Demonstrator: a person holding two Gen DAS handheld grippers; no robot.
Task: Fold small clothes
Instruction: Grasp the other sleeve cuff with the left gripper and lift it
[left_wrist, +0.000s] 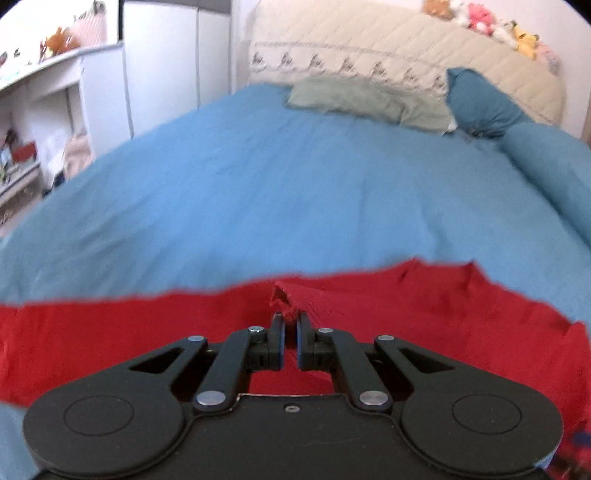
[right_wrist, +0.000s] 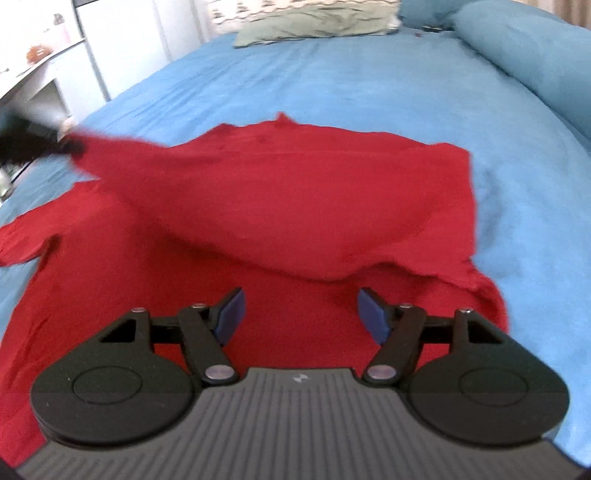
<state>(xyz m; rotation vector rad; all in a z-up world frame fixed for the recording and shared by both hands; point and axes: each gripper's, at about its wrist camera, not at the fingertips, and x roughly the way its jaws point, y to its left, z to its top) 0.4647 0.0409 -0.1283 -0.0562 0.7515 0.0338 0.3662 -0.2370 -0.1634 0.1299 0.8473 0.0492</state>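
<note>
Left gripper (left_wrist: 290, 325) clamped, right gripper (right_wrist: 300, 314) spread.

"How many clothes on the bed (left_wrist: 258, 177)?"

"One red shirt (right_wrist: 295, 206), near the foot."

"Pillows?"

"Two at the head of the bed: one green (left_wrist: 369, 99), one blue (left_wrist: 484, 107). Plus one blue bolster (left_wrist: 546, 162) beside them."

"Grippers?"

"Two (left_wrist: 290, 323) (right_wrist: 298, 310)."

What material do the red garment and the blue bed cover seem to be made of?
The red garment looks like soft matte knit cotton, though the fibre is uncertain: a fine ribbed texture shows on the bunched bit pinched by the left gripper, and it drapes limply. The blue bed cover looks like matte woven cloth with shallow creases and no sheen.
</note>
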